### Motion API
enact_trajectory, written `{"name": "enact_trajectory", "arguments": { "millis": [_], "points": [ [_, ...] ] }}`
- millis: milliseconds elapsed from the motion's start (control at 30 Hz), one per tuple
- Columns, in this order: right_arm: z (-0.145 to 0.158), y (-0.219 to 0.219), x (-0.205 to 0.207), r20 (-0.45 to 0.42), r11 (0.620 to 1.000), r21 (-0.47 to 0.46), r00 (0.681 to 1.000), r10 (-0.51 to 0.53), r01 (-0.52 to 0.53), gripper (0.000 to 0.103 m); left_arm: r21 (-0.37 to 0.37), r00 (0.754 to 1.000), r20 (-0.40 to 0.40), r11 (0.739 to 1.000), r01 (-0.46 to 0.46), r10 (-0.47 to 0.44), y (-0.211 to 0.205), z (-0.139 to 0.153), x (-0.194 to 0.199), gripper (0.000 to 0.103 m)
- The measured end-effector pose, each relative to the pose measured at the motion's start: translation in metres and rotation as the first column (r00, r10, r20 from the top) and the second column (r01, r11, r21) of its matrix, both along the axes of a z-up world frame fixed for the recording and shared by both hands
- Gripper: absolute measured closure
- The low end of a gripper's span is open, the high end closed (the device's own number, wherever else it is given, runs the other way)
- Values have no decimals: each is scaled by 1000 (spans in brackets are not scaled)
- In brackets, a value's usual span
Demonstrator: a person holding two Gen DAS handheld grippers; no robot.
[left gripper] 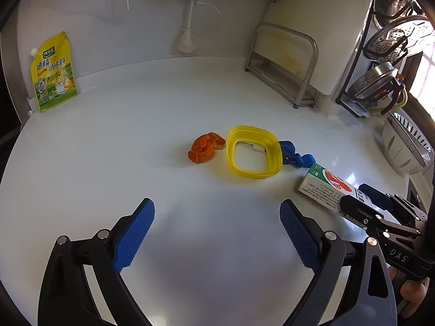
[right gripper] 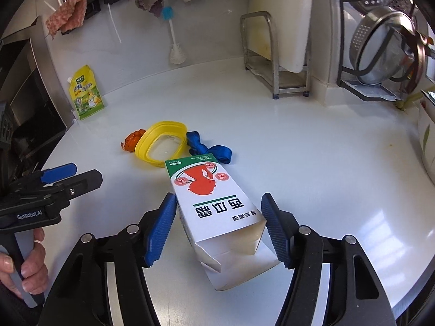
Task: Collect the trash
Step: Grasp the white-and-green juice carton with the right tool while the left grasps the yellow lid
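An open white carton with a green end and red print lies on the white counter; it also shows in the left wrist view. My right gripper is open, its jaws on either side of the carton's torn end, not pressing it. Beyond lie a yellow plastic ring lid, orange peel and a knotted blue bag. In the left wrist view my left gripper is open and empty over bare counter, short of the peel, the lid and the blue bag.
A yellow seasoning pouch leans on the back wall. A metal rack with a white board stands at the back right, with a dish rack of steel strainers beside it. A bottle brush hangs on the wall.
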State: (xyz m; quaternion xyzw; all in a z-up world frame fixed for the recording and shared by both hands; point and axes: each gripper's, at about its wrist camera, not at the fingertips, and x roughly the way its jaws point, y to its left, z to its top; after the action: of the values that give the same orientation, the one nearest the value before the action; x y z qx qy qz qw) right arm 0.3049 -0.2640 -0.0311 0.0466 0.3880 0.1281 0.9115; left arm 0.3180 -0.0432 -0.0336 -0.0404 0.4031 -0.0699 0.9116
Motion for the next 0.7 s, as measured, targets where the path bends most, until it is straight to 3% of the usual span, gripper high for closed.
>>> {"name": "enact_trajectory", "arguments": {
  "millis": [333,700],
  "points": [
    [8,-46,-7,23,987,111,993,-119,116,44,-1,998,-57,1000,14,-14,-33,-10,34,11],
    [10,-61,-7,26,977,167,990,-142,136,44,49,992,-121,999,-10,16,-54,-31,69,13]
  ]
}}
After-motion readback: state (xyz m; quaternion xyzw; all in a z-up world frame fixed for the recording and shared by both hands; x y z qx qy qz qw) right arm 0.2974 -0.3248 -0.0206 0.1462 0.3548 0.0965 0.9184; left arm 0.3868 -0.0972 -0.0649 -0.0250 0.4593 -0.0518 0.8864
